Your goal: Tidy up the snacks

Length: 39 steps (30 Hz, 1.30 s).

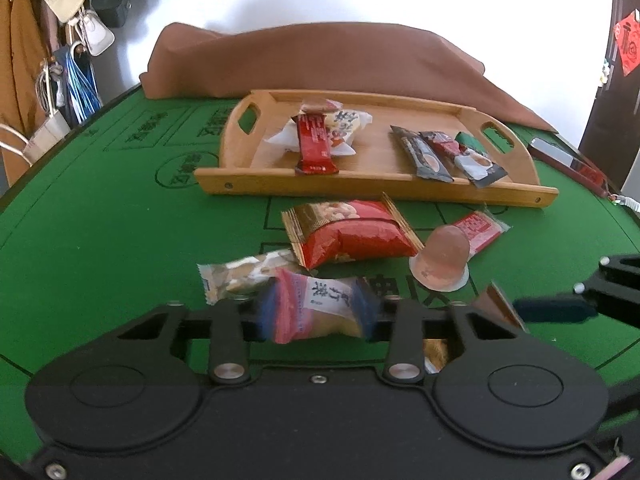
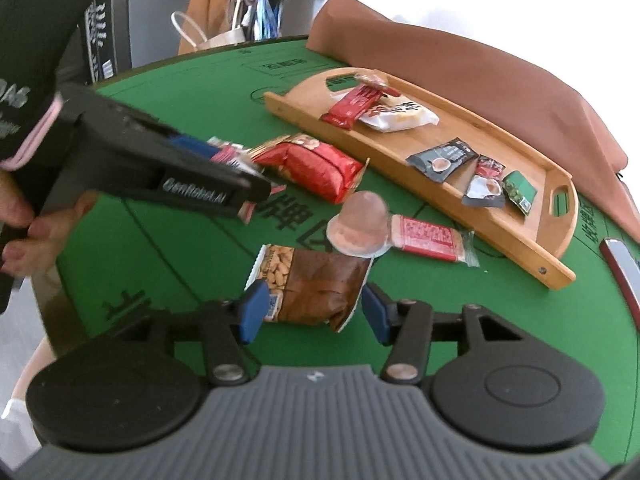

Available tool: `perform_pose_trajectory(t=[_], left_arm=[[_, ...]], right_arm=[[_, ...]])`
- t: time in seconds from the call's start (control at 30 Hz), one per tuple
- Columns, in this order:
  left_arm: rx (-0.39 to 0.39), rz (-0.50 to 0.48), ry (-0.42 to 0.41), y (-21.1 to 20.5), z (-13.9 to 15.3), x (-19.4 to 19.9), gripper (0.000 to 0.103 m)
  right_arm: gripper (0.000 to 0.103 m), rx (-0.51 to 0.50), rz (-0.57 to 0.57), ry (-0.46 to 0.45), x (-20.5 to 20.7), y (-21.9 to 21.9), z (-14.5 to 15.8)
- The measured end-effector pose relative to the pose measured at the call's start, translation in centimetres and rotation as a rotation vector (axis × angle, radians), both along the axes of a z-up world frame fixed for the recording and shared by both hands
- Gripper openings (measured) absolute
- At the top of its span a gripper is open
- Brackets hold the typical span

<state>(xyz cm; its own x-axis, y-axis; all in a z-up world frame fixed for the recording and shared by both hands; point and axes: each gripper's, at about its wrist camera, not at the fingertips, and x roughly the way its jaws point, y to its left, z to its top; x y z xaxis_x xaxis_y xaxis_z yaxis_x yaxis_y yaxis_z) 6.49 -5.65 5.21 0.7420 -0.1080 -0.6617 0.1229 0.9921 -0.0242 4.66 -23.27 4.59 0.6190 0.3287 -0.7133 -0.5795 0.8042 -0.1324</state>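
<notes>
Your left gripper [image 1: 318, 312] is clamped on the pink cracker packet [image 1: 316, 306], long axis crosswise between the pads, held just above the green table [image 1: 100, 240]. The wooden tray [image 1: 400, 190] lies straight ahead, beyond the red packet [image 1: 352, 236]. Your right gripper [image 2: 312, 308] stands spread around the almond bag [image 2: 312, 284], pads not pressing; from it the tray sits ahead and rightward.

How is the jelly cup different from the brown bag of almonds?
The jelly cup is a clear, rounded dome; the almond bag is a flat, crinkly brown packet. The jelly cup stands free on its rim, with no gripper around it; the almond bag lies between the right gripper fingers. Both are on the green table, outside the wooden tray.
</notes>
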Motion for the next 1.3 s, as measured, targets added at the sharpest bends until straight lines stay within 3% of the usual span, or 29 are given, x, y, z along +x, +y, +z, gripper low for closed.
perform_pose_trajectory(t=[0.27,0.6,0.93,1.3], left_arm=[[0.002,-0.011,-0.015,0.3,0.2,-0.3,0.032],[0.037,-0.015,-0.031,0.9,0.2,-1.4,0.039],[0.082,-0.021,-0.026,2.0,0.0,-2.7,0.04],[0.117,0.054,-0.016,3.0,-0.7,-1.7,0.041]], right_arm=[[0.068,0.056,0.131,0.108,-1.8,0.4,0.9],[0.079,-0.021,0.086,0.054,-1.7,0.2,0.8],[0.083,-0.164,0.306,0.036,-1.8,1.6,0.7],[0.083,-0.131,0.321,0.047,0.6,4.3,0.3]])
